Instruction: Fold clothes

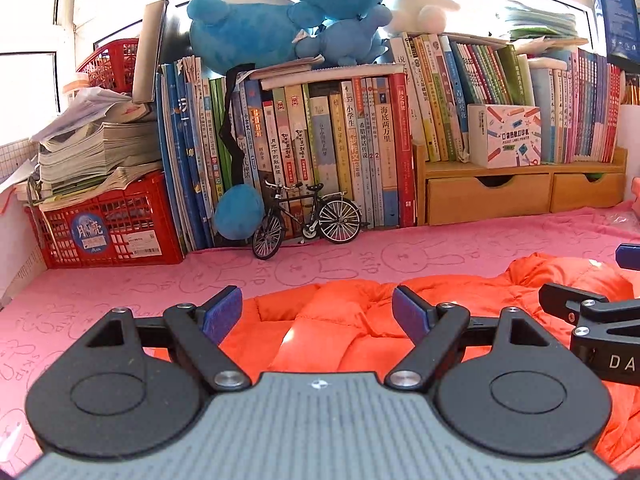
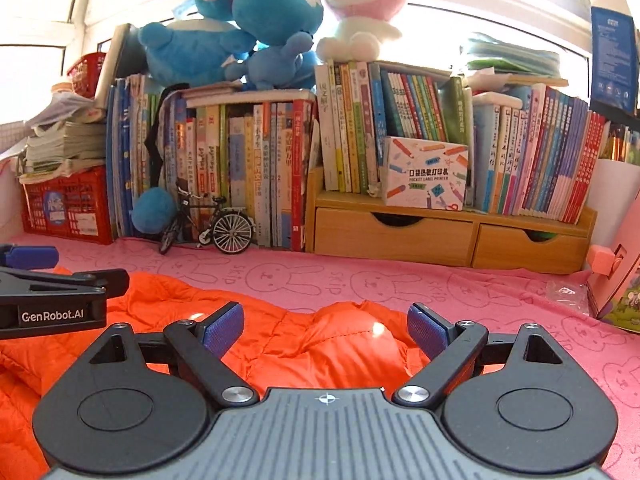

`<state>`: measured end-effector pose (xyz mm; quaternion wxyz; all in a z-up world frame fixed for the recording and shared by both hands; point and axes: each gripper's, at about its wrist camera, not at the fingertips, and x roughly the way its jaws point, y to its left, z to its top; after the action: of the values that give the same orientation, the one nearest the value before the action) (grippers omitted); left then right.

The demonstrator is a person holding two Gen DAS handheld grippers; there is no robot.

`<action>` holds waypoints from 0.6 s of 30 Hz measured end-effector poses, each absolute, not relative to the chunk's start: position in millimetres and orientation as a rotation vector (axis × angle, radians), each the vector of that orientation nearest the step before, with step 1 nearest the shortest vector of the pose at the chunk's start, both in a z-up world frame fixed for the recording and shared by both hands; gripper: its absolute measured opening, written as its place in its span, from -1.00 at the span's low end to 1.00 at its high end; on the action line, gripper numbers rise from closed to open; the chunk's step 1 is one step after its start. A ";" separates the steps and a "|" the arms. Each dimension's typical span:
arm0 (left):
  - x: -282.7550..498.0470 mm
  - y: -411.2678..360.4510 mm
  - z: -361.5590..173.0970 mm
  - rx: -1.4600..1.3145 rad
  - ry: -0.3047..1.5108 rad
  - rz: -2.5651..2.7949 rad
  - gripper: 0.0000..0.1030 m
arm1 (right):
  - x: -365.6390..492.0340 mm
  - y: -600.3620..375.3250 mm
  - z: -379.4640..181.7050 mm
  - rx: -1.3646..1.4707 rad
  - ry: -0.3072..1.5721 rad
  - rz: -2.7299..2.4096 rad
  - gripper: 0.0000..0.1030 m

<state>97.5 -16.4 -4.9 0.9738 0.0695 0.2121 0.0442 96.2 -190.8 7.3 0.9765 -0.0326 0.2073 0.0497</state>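
Jacket [image 1: 352, 320], orange and quilted, lies rumpled on the pink cloth [image 1: 120, 300] under both my grippers, spread from below my left one across to below my right one.

Far left in the left view, a red crate [image 1: 108, 232] stands against the wall with a paper stack [image 1: 96, 148] on top. Beside it runs a row of books [image 1: 304, 152], with a blue plush [image 1: 260, 28] sitting on them and a toy bicycle [image 1: 308, 216] parked in front on the cloth.

My left gripper [image 1: 318, 312] hovers above the jacket with its blue pads [image 1: 222, 312] spread wide and nothing between them; the fabric sits below, untouched as far as I can see. My right gripper [image 2: 326, 328] is just beside it, pads [image 2: 224, 328] equally wide apart, nothing pinched, over a puffed ridge of the jacket.

Further right, a wooden shelf [image 2: 440, 236] with two drawers carries more books and a white box [image 2: 424, 176]. A pink plush [image 2: 364, 12] sits up top. At the far right edge a pink carton [image 2: 616, 280] leans on the cloth.
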 end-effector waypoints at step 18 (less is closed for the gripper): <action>124.8 -10.2 -47.3 0.168 0.611 0.104 0.74 | 126.9 -187.9 -45.3 -0.074 0.658 0.072 0.89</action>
<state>124.8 -10.2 -47.3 0.9490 0.0824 0.3001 0.0512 126.9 -187.9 -45.3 0.9451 -0.0363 0.3227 0.0354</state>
